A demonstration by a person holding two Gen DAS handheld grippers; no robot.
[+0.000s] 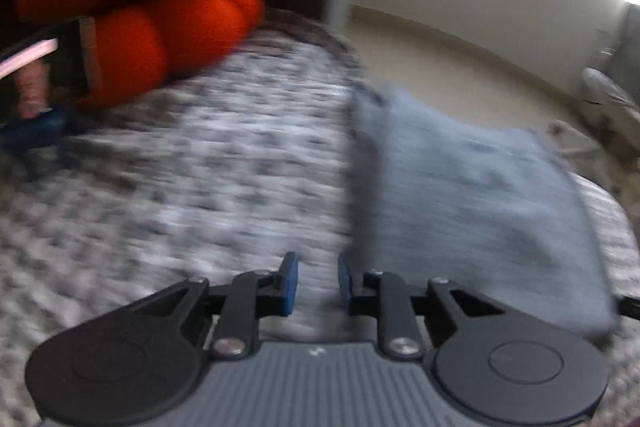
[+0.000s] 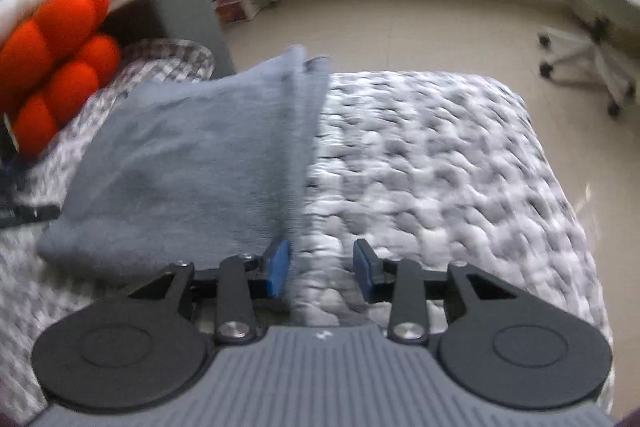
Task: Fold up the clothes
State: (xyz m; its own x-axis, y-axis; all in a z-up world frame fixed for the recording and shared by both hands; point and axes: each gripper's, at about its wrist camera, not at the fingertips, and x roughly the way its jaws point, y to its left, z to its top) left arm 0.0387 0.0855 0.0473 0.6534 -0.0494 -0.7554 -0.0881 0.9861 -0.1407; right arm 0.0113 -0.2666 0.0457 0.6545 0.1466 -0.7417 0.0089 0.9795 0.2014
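Grey folded garment [image 2: 188, 163] lies on the quilted bed [image 2: 440, 167]; left gripper [image 1: 317, 283] and right gripper [image 2: 322, 269] hover parted, empty.

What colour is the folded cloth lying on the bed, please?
Grey-blue; the folded cloth shows best in the right wrist view.

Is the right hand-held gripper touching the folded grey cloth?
Cannot tell. In the right wrist view the open right hand-held gripper has its left finger overlapping the grey cloth's edge; blur hides any contact or gap.
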